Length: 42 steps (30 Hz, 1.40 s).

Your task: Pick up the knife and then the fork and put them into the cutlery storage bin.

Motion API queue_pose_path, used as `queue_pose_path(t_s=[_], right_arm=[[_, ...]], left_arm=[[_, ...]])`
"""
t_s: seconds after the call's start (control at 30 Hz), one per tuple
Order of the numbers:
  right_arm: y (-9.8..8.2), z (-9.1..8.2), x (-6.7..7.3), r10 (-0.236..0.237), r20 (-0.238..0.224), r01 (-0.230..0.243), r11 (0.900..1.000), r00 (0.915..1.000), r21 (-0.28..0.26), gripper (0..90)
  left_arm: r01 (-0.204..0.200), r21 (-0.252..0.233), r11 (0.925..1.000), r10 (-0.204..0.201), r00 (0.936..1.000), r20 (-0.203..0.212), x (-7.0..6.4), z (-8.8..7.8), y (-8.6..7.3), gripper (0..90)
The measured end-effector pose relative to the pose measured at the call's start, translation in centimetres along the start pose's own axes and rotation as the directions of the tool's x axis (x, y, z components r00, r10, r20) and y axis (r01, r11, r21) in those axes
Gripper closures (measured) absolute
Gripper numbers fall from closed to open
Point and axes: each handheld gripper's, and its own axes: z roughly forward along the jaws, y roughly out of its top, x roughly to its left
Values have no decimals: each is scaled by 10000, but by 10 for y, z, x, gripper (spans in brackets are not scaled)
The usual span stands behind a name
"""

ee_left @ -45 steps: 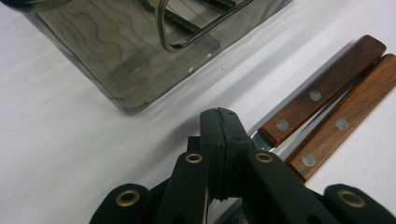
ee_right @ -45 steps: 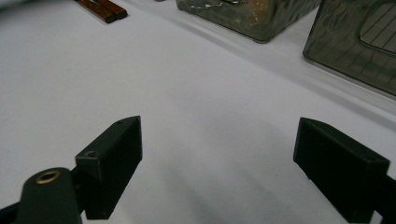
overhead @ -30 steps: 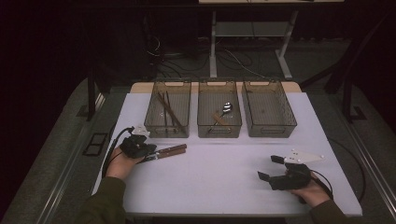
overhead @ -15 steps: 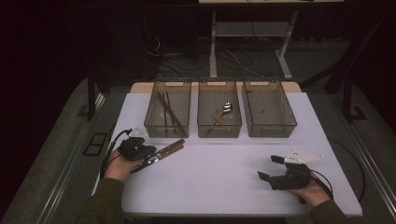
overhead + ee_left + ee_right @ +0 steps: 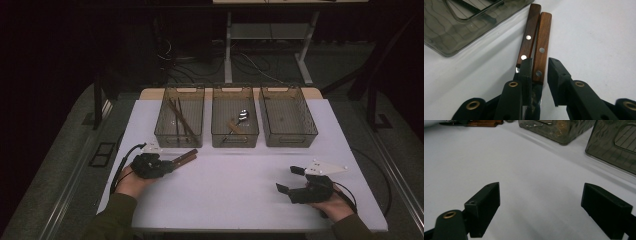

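Two knives with brown riveted wooden handles [image 5: 541, 45] lie side by side on the white table, pointing at the left bin; they also show as knife handles [image 5: 185, 156] in the high view. My left gripper [image 5: 540, 63] straddles their near ends. Its jaws have just been opening: the right-hand handle lies between them with a gap to the right jaw, so nothing is pinched. In the high view the left gripper [image 5: 167, 164] sits at the table's front left. My right gripper [image 5: 290, 179] rests at the front right, wide open and empty, also shown as the right gripper [image 5: 541, 200].
Three dark see-through bins stand in a row at the back: the left bin [image 5: 178, 141] holds long thin utensils, the middle bin [image 5: 235, 142] a spoon [image 5: 243, 115] and a wooden piece, the right bin [image 5: 291, 141] looks bare. White table [image 5: 235, 195] spreads between my hands.
The left gripper and the knife handles have shifted slightly near the left bin. The right hand and gripper have stayed put.
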Motion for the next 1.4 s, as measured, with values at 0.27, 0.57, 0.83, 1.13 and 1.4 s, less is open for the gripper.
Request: queue_pose_path(t_s=[0.27,0.57,0.83,1.13,1.4], right_arm=[[0,0,0,-10,-45,10,10000,10000,-2,151],[0,1,1,-28,-89,28,10000,10000,-2,151],[1,1,1,-56,-94,56,10000,9999,-30,151],[1,1,1,-46,-86,46,10000,10000,-37,151],[1,1,1,-38,-87,37,10000,10000,-37,151]], left_arm=[[-281,158,9995,282,9996,-21,-4,5,-1,711],[-646,172,9978,649,9978,-138,-6,6,-2,731],[-693,97,9975,693,9976,31,-4,6,-2,769],[-844,108,9964,841,9960,292,-9,6,0,770],[-921,-57,9957,923,9945,504,-16,1,7,770]])
